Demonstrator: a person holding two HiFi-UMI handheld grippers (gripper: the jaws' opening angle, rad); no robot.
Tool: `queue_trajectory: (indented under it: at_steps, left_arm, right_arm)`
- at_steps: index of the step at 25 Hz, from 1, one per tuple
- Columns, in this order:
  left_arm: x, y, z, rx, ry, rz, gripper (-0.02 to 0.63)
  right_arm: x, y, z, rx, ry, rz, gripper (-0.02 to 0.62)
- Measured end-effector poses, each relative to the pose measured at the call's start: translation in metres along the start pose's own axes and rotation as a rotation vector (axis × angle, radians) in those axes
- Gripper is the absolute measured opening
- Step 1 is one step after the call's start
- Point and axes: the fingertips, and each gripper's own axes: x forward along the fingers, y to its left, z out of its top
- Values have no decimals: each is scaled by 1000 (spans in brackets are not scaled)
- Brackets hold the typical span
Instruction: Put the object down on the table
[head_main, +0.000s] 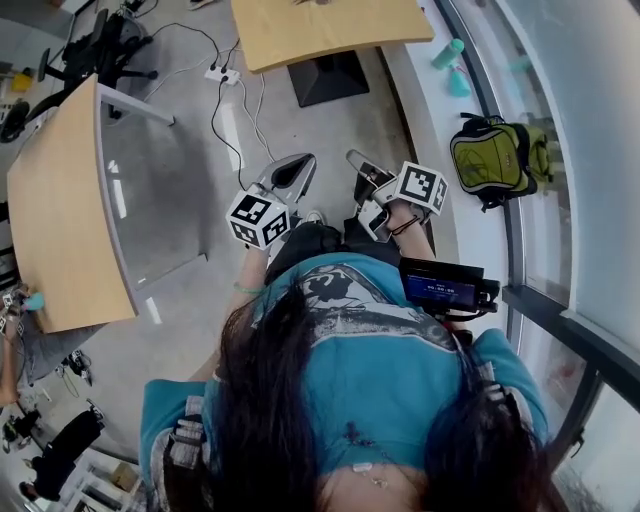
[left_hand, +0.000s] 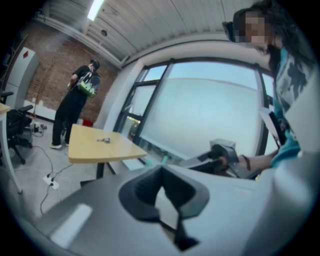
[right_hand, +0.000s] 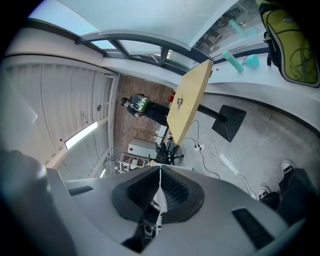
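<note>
In the head view I hold both grippers in front of my body, above the grey floor. My left gripper (head_main: 298, 162) points away from me; in the left gripper view its jaws (left_hand: 161, 168) meet at the tips with nothing between them. My right gripper (head_main: 356, 158) is just right of it, and in its own view (right_hand: 160, 170) the ribbed pads are pressed together and empty. The right gripper (left_hand: 222, 152) also shows in the left gripper view, held by a hand. No carried object is visible. A wooden table (head_main: 330, 35) stands ahead with a small item (left_hand: 103, 140) on it.
A second wooden table (head_main: 60, 220) with a glass side panel stands at the left. A green backpack (head_main: 495, 155) and a teal bottle (head_main: 450, 55) lie on the white ledge by the window. Cables and a power strip (head_main: 222, 74) cross the floor. A person (left_hand: 75, 105) stands far off.
</note>
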Motion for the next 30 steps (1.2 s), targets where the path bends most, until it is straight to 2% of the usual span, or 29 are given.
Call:
queue_trajectory:
  at_steps: [10, 30]
  left_arm:
    - [6, -5, 7, 30, 9, -48, 3]
    - [7, -4, 18, 50, -20, -30, 3]
  right_arm:
    - [-4, 4, 4, -10, -37, -7, 20]
    - [-4, 11, 7, -28, -26, 4, 19]
